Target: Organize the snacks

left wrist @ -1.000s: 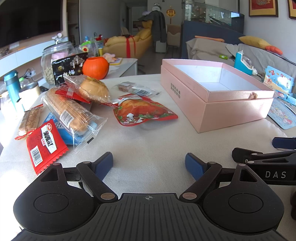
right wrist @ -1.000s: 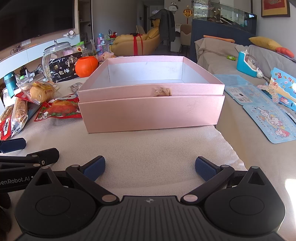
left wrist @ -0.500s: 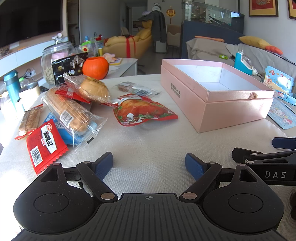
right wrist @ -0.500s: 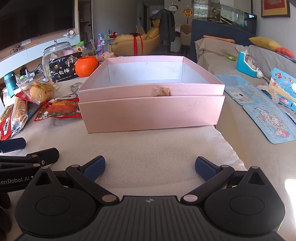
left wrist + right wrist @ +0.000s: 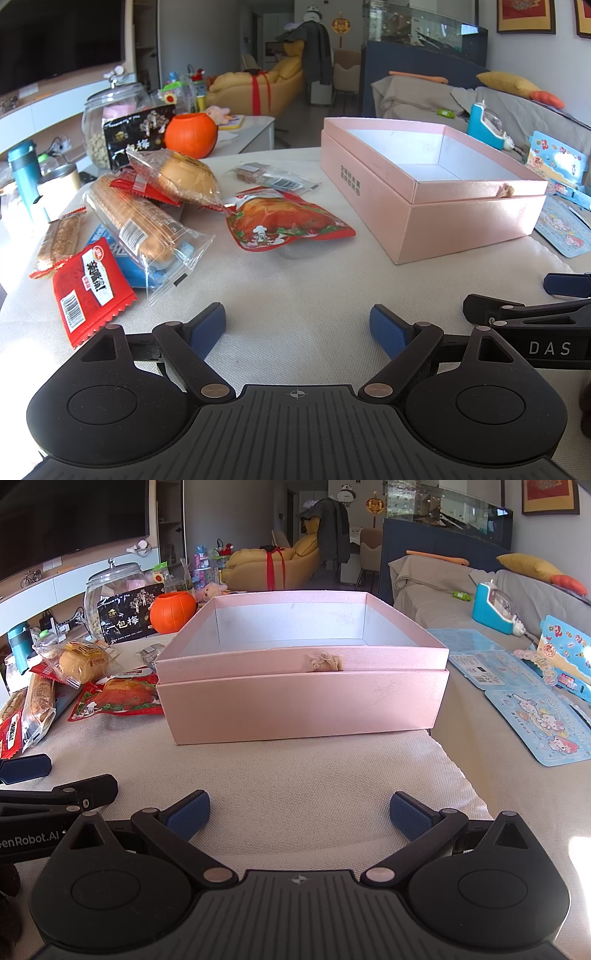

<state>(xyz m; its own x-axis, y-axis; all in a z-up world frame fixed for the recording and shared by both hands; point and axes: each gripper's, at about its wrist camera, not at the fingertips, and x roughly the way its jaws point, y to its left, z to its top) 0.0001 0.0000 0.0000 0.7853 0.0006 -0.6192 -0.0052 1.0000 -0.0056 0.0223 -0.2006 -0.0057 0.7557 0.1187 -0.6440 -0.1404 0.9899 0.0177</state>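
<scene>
Left tool [image 5: 297,325] and right tool [image 5: 299,814] spread wide, holding nothing; pink box [image 5: 303,698] empty.

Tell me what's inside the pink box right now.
The pink box shows only bare pale lining on its floor and walls, no snacks. Its near wall hides the front strip of the floor in the right wrist view.

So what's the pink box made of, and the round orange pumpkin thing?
The pink box looks like stiff cardboard with a satiny sheen: crisp folded edges, a pale paper lining. The orange pumpkin pot looks like smooth moulded plastic, glossy with soft ribs; it could be glazed ceramic.
</scene>
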